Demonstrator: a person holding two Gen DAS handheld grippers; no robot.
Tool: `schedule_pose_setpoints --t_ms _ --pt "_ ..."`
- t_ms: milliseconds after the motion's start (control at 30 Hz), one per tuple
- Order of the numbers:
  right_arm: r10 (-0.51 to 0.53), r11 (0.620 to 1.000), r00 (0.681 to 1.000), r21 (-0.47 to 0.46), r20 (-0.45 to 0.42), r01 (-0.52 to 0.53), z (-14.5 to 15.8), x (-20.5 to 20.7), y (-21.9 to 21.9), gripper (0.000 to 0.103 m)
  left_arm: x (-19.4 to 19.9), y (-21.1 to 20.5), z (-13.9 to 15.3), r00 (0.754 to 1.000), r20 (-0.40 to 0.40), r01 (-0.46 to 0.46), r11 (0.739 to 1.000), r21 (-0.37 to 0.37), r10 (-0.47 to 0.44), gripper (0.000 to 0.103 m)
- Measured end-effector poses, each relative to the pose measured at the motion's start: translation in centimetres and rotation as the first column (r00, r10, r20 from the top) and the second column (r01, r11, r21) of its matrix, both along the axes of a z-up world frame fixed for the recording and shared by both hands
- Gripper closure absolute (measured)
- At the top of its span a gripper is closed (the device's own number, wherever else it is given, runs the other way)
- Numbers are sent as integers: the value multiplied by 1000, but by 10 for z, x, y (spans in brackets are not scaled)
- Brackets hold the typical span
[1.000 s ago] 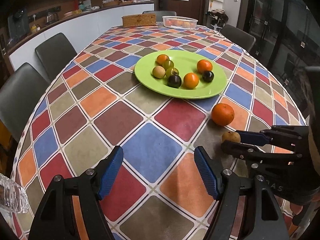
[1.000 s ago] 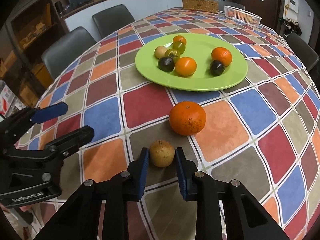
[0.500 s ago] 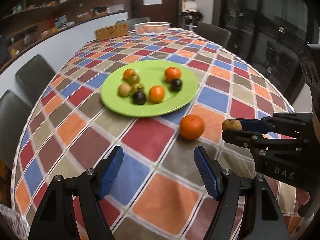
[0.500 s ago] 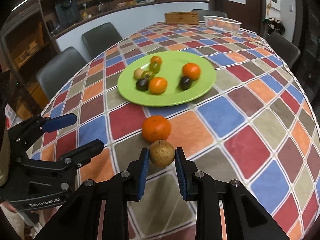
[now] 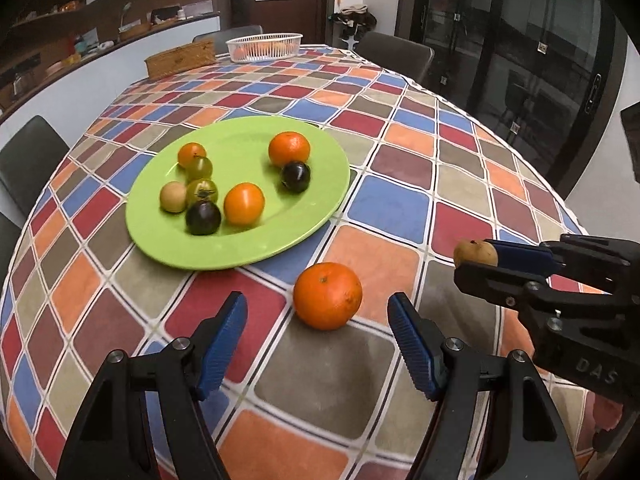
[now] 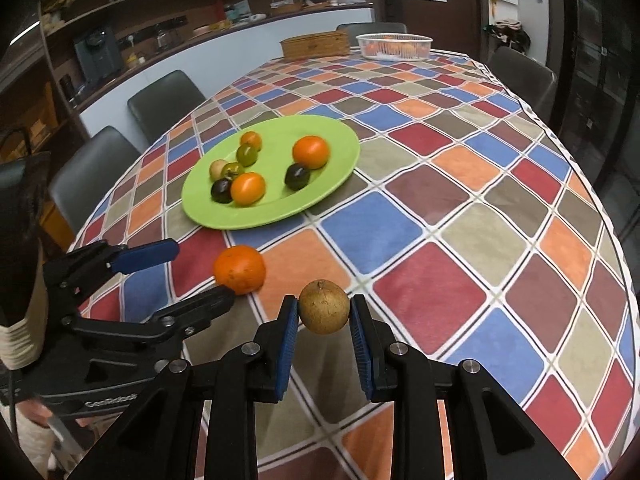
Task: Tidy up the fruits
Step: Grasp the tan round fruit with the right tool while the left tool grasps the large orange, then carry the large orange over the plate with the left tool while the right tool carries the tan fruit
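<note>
My right gripper [image 6: 324,314] is shut on a small brown round fruit [image 6: 324,306] and holds it above the table; the fruit also shows in the left wrist view [image 5: 475,252]. My left gripper [image 5: 318,322] is open, its blue pads on either side of a loose orange [image 5: 327,295] that rests on the checked tablecloth. The orange also shows in the right wrist view [image 6: 239,268]. A green plate [image 5: 280,240] behind it holds several small fruits: orange, dark and green ones. The plate also shows in the right wrist view [image 6: 280,210].
A white basket [image 5: 264,45] and a wicker box [image 5: 180,62] stand at the table's far end. Dark chairs [image 6: 168,98] line the left side and far end. The table's right edge [image 6: 616,240] drops off near glass doors.
My right gripper has lifted the brown fruit off the table. My left gripper has moved right, so the loose orange now lies between its open fingers.
</note>
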State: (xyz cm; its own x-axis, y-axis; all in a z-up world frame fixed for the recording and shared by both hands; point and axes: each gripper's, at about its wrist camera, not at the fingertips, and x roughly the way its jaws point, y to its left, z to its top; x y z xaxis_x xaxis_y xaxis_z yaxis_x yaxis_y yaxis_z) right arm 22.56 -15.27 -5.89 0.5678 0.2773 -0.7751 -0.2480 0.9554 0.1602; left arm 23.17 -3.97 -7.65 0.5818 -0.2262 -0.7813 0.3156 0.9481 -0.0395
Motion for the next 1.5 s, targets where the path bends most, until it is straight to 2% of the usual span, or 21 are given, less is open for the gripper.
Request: schedule_pose_setpoints --t_ms 200,433,800,1200,1500 --pt "-11 1000 1000 -2 2 11 -2 3 -5 75 13 -6 -11 999 -40 -5 1000 1 5 44" --pt "-14 1000 1000 -4 -4 14 -4 8 -6 75 19 -9 -18 998 -66 -3 1000 -1 3 62" --pt "-5 1000 1000 -7 -3 5 -4 10 -4 75 16 -5 -12 998 -55 1 1000 -20 -2 63" --pt "29 999 998 17 56 -30 22 10 8 75 3 12 33 999 46 -8 998 -58 11 63" --pt "66 997 991 20 119 -69 51 31 23 75 18 28 66 992 124 -29 998 -54 36 63"
